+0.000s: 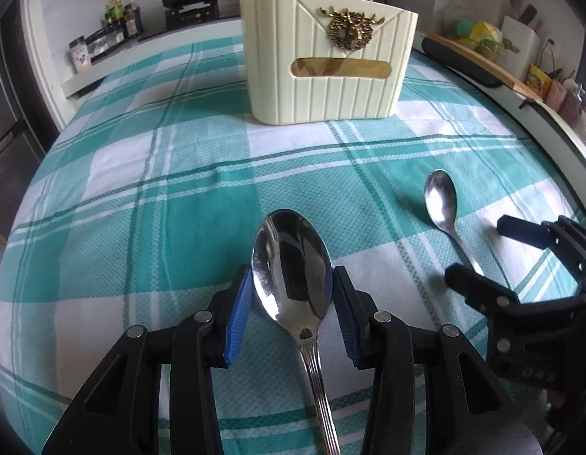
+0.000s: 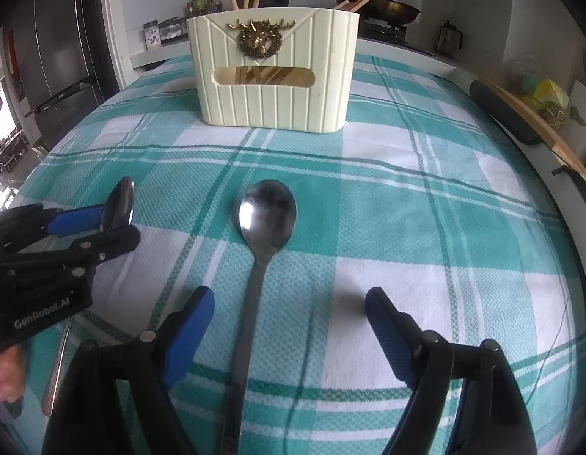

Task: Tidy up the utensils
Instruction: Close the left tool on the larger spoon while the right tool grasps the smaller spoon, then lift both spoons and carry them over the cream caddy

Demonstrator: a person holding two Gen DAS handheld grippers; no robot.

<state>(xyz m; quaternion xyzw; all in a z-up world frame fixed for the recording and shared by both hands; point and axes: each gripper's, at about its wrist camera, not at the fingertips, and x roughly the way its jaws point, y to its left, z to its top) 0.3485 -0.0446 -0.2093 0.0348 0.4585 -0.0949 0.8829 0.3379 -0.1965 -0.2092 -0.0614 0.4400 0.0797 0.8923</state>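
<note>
Where cloth lies bare: caddy [image 1: 327,72] beyond.

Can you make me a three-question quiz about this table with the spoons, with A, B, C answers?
1. Where does the cream box stand?
A. at the far end of the checked cloth
B. between the claws
C. on the stove

2. How many spoons are on the table?
A. one
B. two
C. four

3. What is the right claw doing?
A. squeezing a spoon's bowl
B. open, with a spoon handle between its fingers
C. holding chopsticks

Answers:
1. A: the box sits beyond both spoons, at the far end.
2. B: there is a left spoon and a right spoon.
3. B: its blue pads stand wide apart, clear of the handle. The left claw is the one pinching a spoon bowl.
</note>
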